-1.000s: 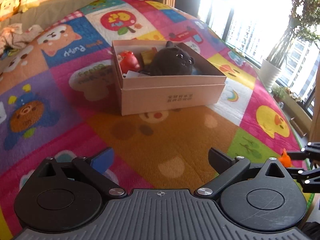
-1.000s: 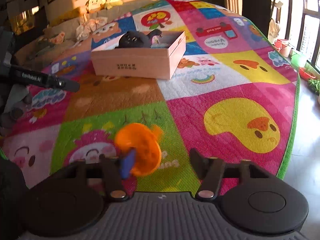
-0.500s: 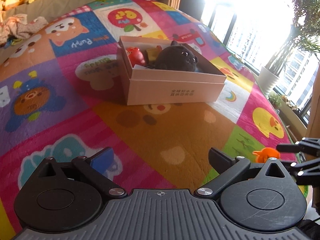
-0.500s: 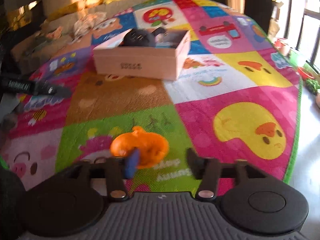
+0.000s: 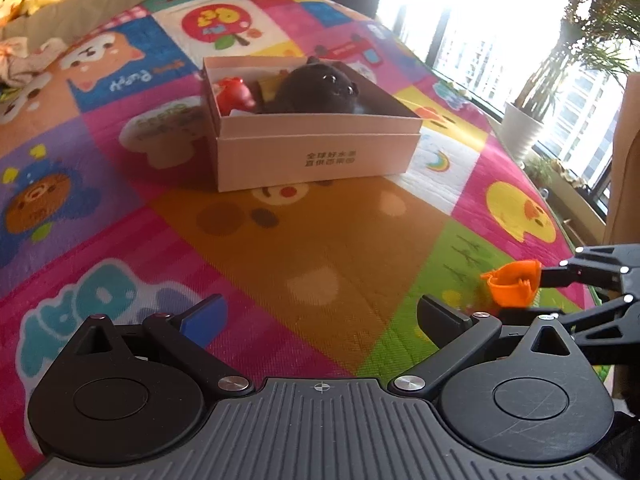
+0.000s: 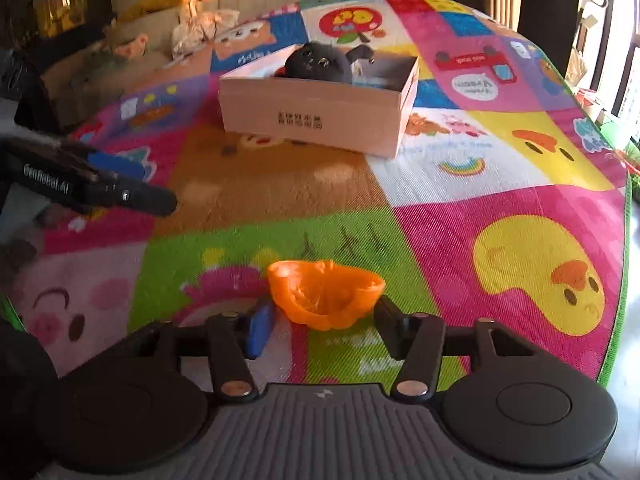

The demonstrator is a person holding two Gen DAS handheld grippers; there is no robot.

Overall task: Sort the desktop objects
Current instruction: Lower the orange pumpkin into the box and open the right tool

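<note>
An open cardboard box (image 5: 316, 152) stands on the colourful play mat and holds a black plush toy (image 5: 316, 88) and a red toy (image 5: 234, 94). The box also shows in the right wrist view (image 6: 316, 116), with the plush (image 6: 320, 62) inside. My right gripper (image 6: 322, 322) is shut on a hollow orange toy (image 6: 324, 294) and holds it above the mat, well short of the box. The orange toy also shows in the left wrist view (image 5: 514, 284), at the far right. My left gripper (image 5: 320, 316) is open and empty, near the mat.
The play mat (image 5: 320, 240) covers the floor. A potted plant (image 5: 524, 128) and windows are at the right. Plush toys and cloths (image 6: 200, 32) lie beyond the mat's far edge. The mat's edge (image 6: 618, 300) is at the right.
The orange toy has turned in my right gripper, its hollow side now facing up, and has risen off the mat. My left gripper has drifted closer to the box.
</note>
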